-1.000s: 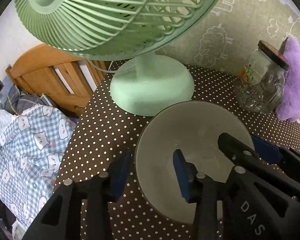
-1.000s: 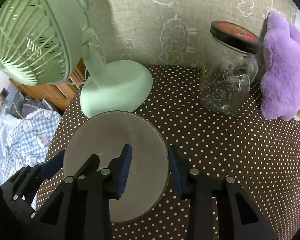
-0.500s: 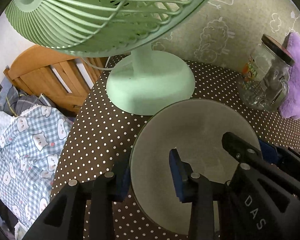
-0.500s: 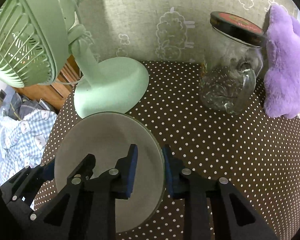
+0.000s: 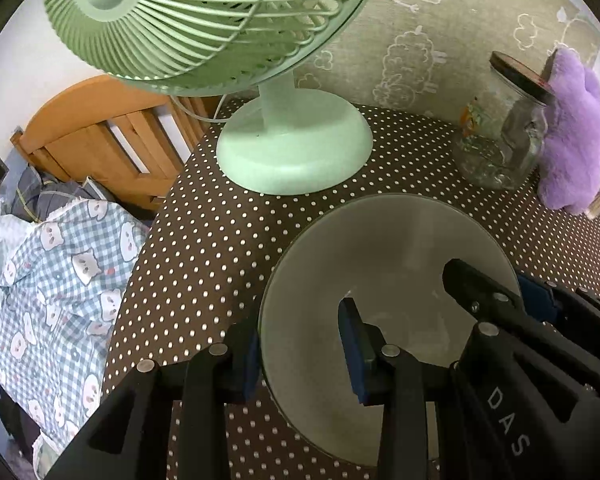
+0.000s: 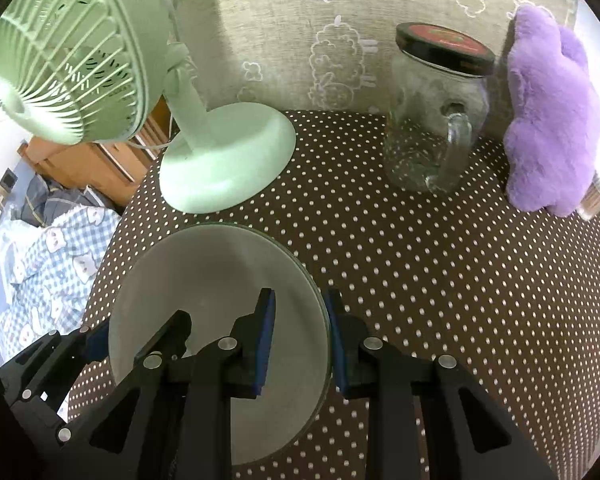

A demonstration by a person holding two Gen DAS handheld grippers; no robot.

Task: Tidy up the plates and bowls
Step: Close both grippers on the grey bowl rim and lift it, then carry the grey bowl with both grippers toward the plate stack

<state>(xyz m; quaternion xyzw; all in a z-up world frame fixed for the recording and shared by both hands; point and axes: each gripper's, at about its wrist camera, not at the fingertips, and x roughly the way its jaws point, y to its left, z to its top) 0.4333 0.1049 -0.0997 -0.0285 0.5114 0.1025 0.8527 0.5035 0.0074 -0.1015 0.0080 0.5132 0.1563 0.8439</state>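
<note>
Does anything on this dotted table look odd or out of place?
Mildly: the grey plate sits at the table's near-left edge, each gripper astride its rim. A fan, lidded glass jar and purple plush aren't dishes. Nothing is spilled or broken.

My counter (image 6: 420, 280) wears a brown cloth with white dots. On it sit four things — a grey plate (image 6: 220, 280) at the near left, a green fan (image 6: 228, 160) on its round base just behind the plate, a lidded glass jar (image 6: 432, 128) with a handle at the back right, and a purple plush (image 6: 548, 120) just beside the jar against the wall.
</note>
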